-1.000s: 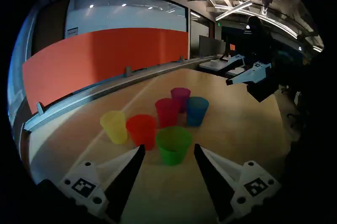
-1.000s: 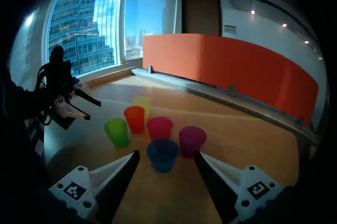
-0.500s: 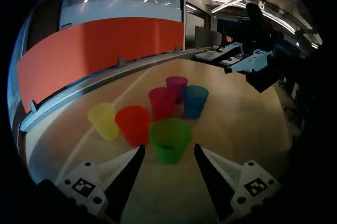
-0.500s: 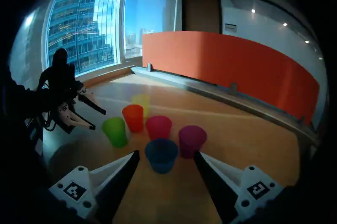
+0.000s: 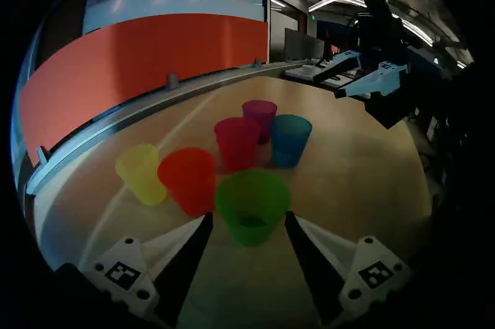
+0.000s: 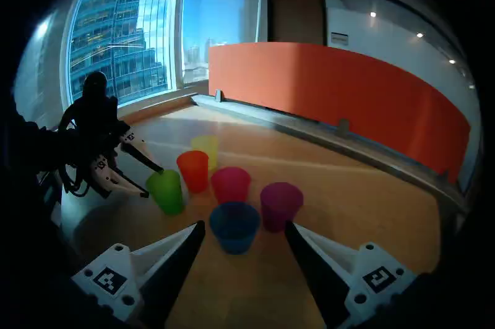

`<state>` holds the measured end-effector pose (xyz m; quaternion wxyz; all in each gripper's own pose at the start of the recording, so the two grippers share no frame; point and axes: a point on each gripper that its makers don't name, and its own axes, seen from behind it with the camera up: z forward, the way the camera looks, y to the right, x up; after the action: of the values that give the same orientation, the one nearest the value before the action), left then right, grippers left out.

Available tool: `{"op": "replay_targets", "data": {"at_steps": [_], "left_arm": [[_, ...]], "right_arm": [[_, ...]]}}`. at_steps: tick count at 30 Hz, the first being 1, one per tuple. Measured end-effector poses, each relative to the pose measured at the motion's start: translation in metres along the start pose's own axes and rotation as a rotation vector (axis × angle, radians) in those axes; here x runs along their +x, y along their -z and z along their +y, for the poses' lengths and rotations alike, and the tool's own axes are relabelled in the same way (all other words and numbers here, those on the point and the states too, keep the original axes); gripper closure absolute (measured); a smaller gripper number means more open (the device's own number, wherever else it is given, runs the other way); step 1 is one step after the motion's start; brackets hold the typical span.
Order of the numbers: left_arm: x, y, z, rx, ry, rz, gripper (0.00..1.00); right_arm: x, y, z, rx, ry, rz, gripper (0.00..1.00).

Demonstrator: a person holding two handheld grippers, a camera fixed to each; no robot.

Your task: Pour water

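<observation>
Several coloured plastic cups stand upright in a cluster on a wooden table (image 5: 359,174). In the left gripper view the green cup (image 5: 252,205) is nearest, just ahead of my open left gripper (image 5: 247,216), whose fingertips flank its near side without pressing. Behind it are an orange cup (image 5: 189,179), a yellow cup (image 5: 142,173), a pink cup (image 5: 237,142), a purple cup (image 5: 258,119) and a blue cup (image 5: 289,139). In the right gripper view the blue cup (image 6: 234,227) stands just ahead of my open right gripper (image 6: 244,225), beside the purple cup (image 6: 281,205). There the left gripper (image 6: 154,183) reaches the green cup (image 6: 166,191).
An orange partition (image 6: 346,91) with a metal rail runs along the table's far edge. Big windows (image 6: 124,38) stand beyond the table. The right gripper (image 5: 327,86), held by a dark-sleeved person, hangs open beyond the blue cup. Bare tabletop lies around the cluster.
My left gripper has moved forward, so the green cup now sits at its fingertips. My right gripper has shifted only slightly toward the blue cup. No cup has moved.
</observation>
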<state>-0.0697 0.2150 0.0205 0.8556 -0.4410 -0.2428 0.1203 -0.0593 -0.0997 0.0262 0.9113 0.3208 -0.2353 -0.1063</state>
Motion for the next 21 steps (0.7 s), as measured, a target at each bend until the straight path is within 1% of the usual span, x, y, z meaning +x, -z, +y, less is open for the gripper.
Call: {"op": "replay_targets", "data": {"at_steps": [6,21], "left_arm": [[-0.001,-0.01,0.001,-0.014,-0.004,-0.012,0.14],[-0.001,-0.032,0.0,-0.025,-0.011,-0.032,0.14]], "right_arm": [[-0.002,-0.002,0.001,0.002,-0.003,-0.006,0.01],[-0.006,-0.008,0.005,0.006,-0.007,-0.015,0.01]]}}
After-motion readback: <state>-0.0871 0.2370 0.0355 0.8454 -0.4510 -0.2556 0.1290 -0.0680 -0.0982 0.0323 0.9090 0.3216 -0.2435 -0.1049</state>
